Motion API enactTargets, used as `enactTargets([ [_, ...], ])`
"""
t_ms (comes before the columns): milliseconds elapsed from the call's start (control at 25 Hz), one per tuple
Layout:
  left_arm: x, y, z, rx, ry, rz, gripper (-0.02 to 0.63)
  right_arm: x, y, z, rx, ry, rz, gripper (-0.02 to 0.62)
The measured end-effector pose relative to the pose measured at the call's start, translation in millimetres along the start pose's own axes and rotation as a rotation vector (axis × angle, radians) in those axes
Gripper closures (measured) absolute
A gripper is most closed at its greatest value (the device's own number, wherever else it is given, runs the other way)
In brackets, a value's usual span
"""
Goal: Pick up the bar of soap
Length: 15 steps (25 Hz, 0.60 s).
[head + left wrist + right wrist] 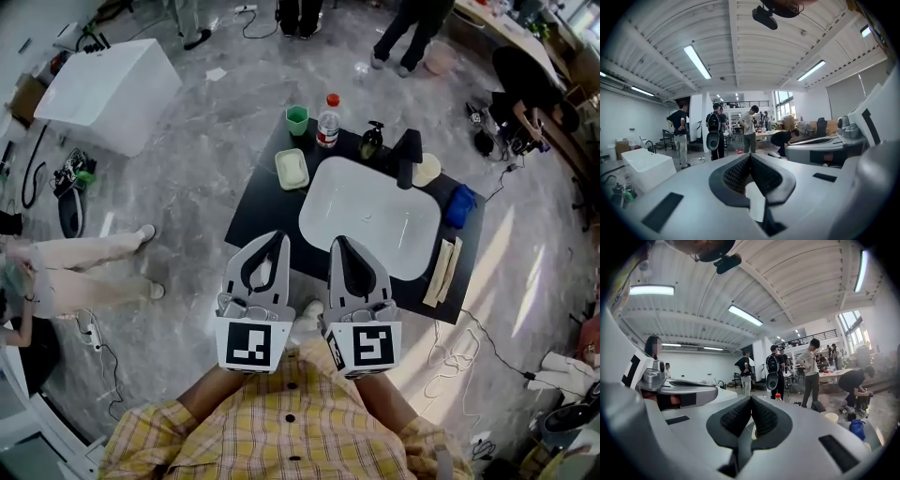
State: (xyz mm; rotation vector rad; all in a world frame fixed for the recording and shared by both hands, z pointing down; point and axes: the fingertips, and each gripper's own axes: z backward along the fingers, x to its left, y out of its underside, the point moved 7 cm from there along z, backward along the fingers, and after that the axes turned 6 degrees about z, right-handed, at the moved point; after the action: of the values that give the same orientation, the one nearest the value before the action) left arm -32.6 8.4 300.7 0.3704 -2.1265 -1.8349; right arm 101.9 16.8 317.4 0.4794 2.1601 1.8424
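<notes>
The bar of soap [292,170] is a pale block lying in a light green dish at the back left corner of the dark table [251,211], beside the white sink basin [370,217]. My left gripper [279,235] and right gripper [339,241] are held side by side in front of the table's near edge, pointing toward it. Both are shut with nothing between their jaws. The soap lies well beyond the left gripper's tips. In the left gripper view the left gripper [750,155] has its tips meeting, and the right gripper [751,398] looks the same in its own view. Neither gripper view shows the soap.
Along the table's back edge stand a green cup [297,119], a red-capped bottle [327,120], a dark pump bottle [372,141] and a black faucet [408,157]. A blue cloth [460,205] and beige towels [442,270] lie at the right. A white tub [108,82], cables and several people surround the table.
</notes>
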Motion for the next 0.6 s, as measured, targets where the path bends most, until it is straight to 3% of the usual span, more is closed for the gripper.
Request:
enactTargets([
  [160, 31, 3, -36, 0.058, 0.049, -0.01, 0.594, -2, -4, -38, 0.017, 0.028, 0.012, 0.577],
  [320, 62, 14, -79, 0.193, 0.153, -0.133, 0.593, -6, -7, -80, 0.031, 0.059, -0.006, 0.575],
  [400, 75, 28, -102, 0.246, 0.255, -0.272, 0.594, -5, -9, -95, 0.041, 0.087, -0.017, 0.575],
  [600, 108, 67, -165, 0.364, 0.576, -0.718, 0.592, -6, -14, -127, 0.069, 0.159, -0.016, 0.575],
])
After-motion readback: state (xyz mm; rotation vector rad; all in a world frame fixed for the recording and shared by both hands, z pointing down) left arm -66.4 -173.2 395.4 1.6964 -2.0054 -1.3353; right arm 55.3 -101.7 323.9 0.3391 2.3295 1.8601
